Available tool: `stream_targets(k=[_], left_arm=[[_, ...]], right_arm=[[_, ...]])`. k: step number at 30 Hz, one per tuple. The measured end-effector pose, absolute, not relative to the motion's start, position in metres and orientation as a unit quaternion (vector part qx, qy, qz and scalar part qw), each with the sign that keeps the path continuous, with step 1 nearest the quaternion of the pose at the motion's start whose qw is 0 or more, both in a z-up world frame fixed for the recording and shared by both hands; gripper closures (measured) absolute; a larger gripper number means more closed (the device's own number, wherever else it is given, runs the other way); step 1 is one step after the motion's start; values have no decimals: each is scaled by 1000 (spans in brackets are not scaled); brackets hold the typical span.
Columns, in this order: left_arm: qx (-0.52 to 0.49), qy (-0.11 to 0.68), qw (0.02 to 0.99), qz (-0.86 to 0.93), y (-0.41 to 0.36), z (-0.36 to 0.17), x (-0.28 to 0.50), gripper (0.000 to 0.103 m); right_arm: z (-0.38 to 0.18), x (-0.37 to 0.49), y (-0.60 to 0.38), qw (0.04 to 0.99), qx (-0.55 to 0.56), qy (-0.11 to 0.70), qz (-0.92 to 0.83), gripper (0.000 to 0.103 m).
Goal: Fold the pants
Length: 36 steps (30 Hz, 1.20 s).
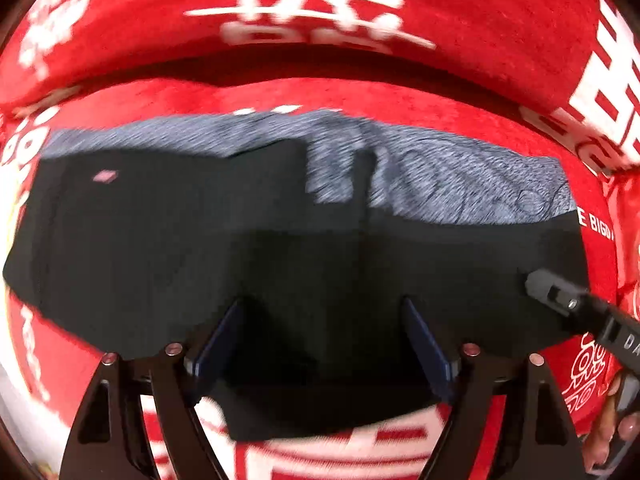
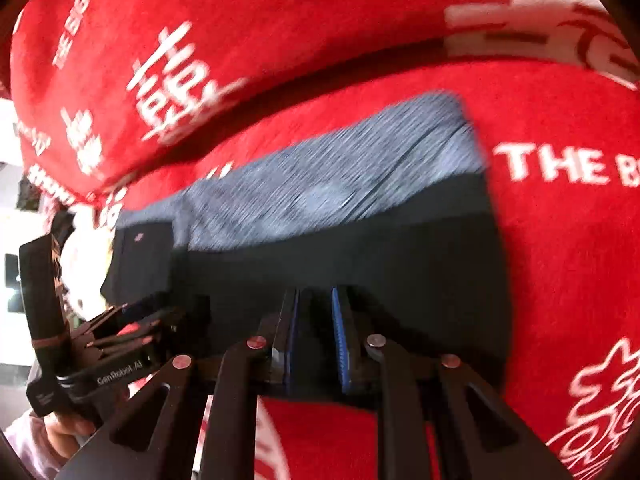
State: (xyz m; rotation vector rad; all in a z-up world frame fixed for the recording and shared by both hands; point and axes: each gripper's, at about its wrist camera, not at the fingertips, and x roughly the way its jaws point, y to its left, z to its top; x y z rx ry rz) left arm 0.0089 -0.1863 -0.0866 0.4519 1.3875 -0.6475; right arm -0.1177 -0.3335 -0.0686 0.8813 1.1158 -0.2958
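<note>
The pants (image 1: 200, 240) are black with a heathered grey-blue band (image 1: 440, 176) along the far side, lying folded on a red blanket. My left gripper (image 1: 320, 312) is open, its blue-padded fingers (image 1: 224, 332) spread wide over the near black edge. My right gripper (image 2: 314, 312) has its jaws a narrow gap apart over the pants' near edge (image 2: 360, 256); black cloth shows between them, and I cannot tell if it is pinched. The right gripper's tip (image 1: 556, 288) shows at the right in the left wrist view. The left gripper (image 2: 160, 316) shows at the left in the right wrist view.
A red blanket (image 1: 400, 92) with white lettering covers the surface under and around the pants, and a thick fold of it (image 2: 280, 20) rises behind them. A hand (image 1: 616, 428) holds the right gripper's handle at the lower right.
</note>
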Motion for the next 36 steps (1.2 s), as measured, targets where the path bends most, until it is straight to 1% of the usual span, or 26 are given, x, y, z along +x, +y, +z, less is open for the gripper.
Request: stream_targets(k=[3,4,6,8,10,13,18,19,20,21,22,23,24,26,29,31,36], left_arm=[[196,625,710,-260,-162,-78,7,21],[196,624,715,-249,-153,-73,7,21],[191,620,726,-228,-134,-63,8,21],[182,620,733,-211,-114,-58,14,21],[175,625,735,-198,-101,-58,21,21],[169,631,732,-194,-86,-62,32,21],[188,635,720,-207,-87,-77,51,21],[193,638,716,-208,-85,-79,54,21],[196,641,711,-211,-84,-81,59,21],[198,644,708,-211,-82,-82,62,21],[200,647,705,-212,-79,-83,65,21],[200,649,703,-213,-75,-84,69,21],[199,649,702,-214,-72,-84,72,21],[199,651,701,-212,-66,-87,79,21],[192,657,699,-205,-59,-87,88,21],[189,658,700,-203,-54,-87,92,21],[188,660,700,-197,-45,-91,101,21]], right_arm=[[-67,-108,-311,753,377,530,-101,84],[-65,-105,-306,752,375,535,-90,81],[-58,-97,-293,757,360,540,-70,71],[-47,-86,-280,772,340,535,-44,54],[-37,-73,-263,789,308,532,-24,52],[-37,-53,-229,802,238,548,-6,52],[-42,-46,-187,814,113,567,-44,52],[-46,-43,-185,815,105,567,-62,55],[-51,-39,-188,810,113,571,-70,78],[-61,-35,-194,791,160,587,-63,88],[-63,-33,-197,781,189,590,-74,88],[-60,-34,-197,779,202,588,-82,98],[-58,-32,-194,778,202,590,-73,102],[-60,-32,-178,769,200,606,-42,102],[-59,-35,-148,761,149,630,-28,101],[-53,-36,-146,764,157,624,-39,100],[-37,-32,-182,772,196,594,-115,91]])
